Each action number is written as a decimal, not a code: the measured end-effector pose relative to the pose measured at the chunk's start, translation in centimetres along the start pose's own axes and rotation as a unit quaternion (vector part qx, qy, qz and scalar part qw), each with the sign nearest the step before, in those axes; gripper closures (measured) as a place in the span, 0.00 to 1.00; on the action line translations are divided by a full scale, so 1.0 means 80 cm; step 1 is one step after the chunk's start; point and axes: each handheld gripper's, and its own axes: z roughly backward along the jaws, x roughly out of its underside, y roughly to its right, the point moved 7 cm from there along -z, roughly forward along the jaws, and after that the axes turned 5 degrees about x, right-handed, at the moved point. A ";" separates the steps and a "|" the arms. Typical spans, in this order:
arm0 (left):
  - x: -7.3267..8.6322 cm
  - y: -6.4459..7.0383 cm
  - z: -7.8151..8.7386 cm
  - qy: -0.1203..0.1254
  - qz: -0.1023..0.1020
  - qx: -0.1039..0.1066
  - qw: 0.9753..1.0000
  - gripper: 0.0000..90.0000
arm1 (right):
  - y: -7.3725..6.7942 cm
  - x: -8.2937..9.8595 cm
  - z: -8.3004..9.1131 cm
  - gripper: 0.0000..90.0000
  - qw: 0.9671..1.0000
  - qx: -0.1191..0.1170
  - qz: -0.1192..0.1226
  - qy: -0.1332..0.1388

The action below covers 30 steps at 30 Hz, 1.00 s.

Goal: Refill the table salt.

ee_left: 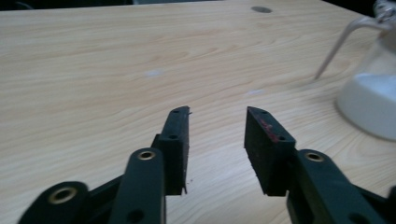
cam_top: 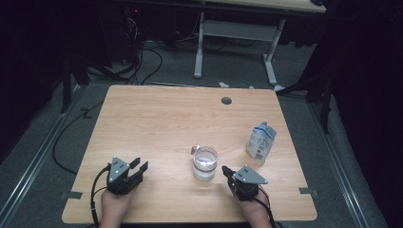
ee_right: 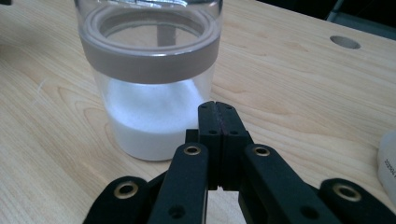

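Note:
A clear glass jar [cam_top: 205,163] with white powder in its bottom and a wire clasp stands near the middle front of the wooden table [cam_top: 157,123]. My right gripper [cam_top: 226,170] rests just right of the jar, jaws pressed together with nothing between them; in the right gripper view its tips [ee_right: 217,108] point at the jar [ee_right: 152,84], close to its wall. My left gripper [cam_top: 140,166] sits on the table at the front left, open and empty. In the left gripper view its jaws [ee_left: 217,122] stand apart over bare wood, the jar [ee_left: 371,93] off to the right.
A white and blue pouch [cam_top: 261,141] stands to the right of the jar. A round cable hole [cam_top: 226,100] is at the table's far edge. Beyond the table are a white desk frame [cam_top: 235,42] and cables on the floor.

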 end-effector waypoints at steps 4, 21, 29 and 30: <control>0.004 -0.014 0.009 0.005 0.018 -0.008 1.000 0.63 | -0.001 -0.007 -0.003 1.00 1.000 0.000 0.003 0.004; 0.004 -0.023 0.015 0.018 0.025 -0.015 0.999 0.59 | -0.015 -0.018 -0.002 1.00 1.000 -0.006 0.014 0.017; 0.005 -0.022 0.014 0.017 0.025 -0.011 0.999 0.59 | -0.036 -0.020 0.000 1.00 0.999 -0.021 0.031 0.021; 0.005 -0.022 0.014 0.017 0.026 -0.011 0.999 0.59 | -0.039 -0.020 -0.001 1.00 0.999 -0.023 0.032 0.020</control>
